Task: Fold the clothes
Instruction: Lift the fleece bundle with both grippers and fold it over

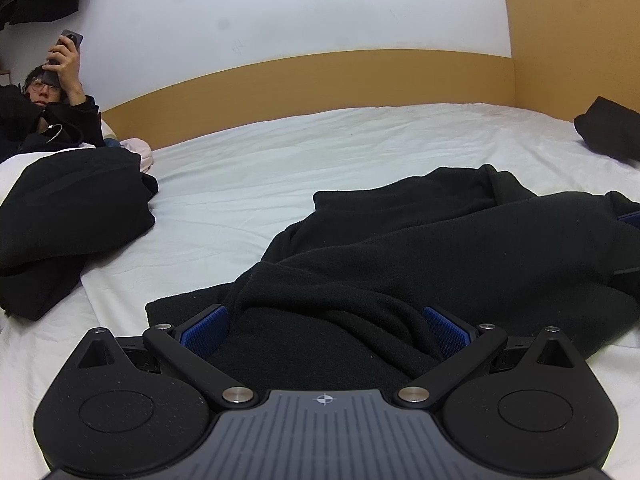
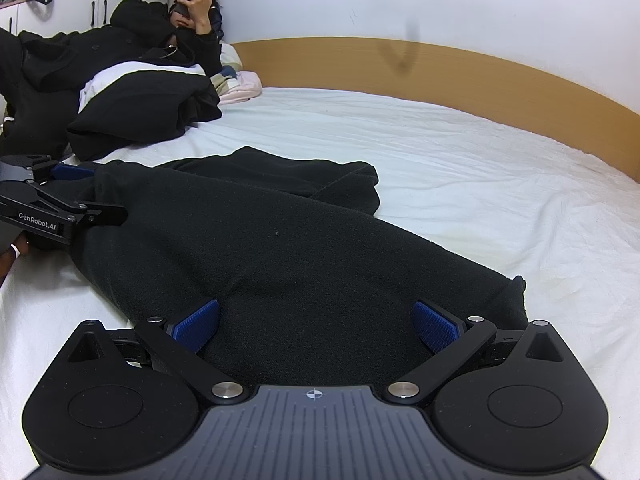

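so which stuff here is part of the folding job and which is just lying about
In the job:
black fleece garment
left hand-held gripper, open
right hand-held gripper, open

Lying about:
black clothes pile
pink cloth
dark item at the bed's far corner

Black left gripper (image 1: 326, 330) and right gripper (image 2: 316, 326), blue ribbed pads, silver screws.

The black garment (image 2: 280, 256) spread across the bed is a thick, matt fleece with a fine nap, and the white sheet (image 2: 460, 168) beneath it is thin cloth, creased all over. Along the far edge of the bed runs a smooth, pale-brown wood-look headboard (image 2: 460, 68) with a dull finish. Both the left gripper (image 1: 326, 326) and the right gripper (image 2: 316, 320) are matt black plastic, finely speckled, with ridged blue pads (image 2: 198, 324) and brushed metal pivot pins (image 1: 238, 395).
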`<state>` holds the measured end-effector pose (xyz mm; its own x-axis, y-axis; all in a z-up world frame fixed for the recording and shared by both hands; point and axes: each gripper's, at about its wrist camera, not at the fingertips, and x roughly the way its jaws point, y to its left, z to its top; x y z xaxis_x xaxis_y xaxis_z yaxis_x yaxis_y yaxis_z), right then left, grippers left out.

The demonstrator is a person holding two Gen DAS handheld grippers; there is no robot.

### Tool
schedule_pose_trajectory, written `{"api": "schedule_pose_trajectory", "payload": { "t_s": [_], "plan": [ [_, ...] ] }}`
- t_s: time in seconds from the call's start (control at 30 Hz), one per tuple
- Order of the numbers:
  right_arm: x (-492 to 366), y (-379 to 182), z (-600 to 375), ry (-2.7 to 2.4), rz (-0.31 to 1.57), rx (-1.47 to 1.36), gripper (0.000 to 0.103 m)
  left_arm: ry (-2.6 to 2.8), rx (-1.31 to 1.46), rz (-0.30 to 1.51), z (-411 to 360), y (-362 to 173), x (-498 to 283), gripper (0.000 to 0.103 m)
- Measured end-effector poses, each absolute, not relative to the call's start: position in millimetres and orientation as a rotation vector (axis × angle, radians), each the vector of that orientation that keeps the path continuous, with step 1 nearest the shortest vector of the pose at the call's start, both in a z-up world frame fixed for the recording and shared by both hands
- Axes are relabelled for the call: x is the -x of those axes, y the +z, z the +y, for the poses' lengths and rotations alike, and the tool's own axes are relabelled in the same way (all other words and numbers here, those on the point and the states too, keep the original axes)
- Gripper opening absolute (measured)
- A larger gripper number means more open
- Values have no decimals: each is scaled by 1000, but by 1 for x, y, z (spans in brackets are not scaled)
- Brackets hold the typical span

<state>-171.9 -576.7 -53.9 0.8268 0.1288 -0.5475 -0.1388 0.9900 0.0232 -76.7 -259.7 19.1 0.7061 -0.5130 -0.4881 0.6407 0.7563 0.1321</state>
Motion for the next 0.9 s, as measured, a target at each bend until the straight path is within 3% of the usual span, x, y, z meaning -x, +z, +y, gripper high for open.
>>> {"api": "schedule_pose_trajectory", "payload": {
  "t_s": [0.13, 0.27, 0.43, 0.53, 0.57, 0.6, 0.9],
  "plan": [
    [166, -54, -585, 167, 597, -42, 103, -656, -374, 441, -263, 23, 80, 103],
    [182, -47, -586, 169, 555, 27, 103, -658, -252, 389, -244, 59, 98, 102],
    [225, -30, -575, 232, 440, 291, 94, -746, -677, 266, -244, 60, 148, 102],
    [238, -31, -563, 305, 450, 408, 72, -819, -849, 275, -242, 40, 162, 102],
    [238, -35, -559, 341, 471, 429, 58, -848, -854, 288, -242, 36, 162, 102],
    [237, -39, -555, 367, 493, 454, 51, -873, -860, 299, -241, 31, 162, 102],
    [239, -59, -552, 240, 518, 742, 51, -758, -1081, 224, -253, 15, 123, 103]
  ]
}}
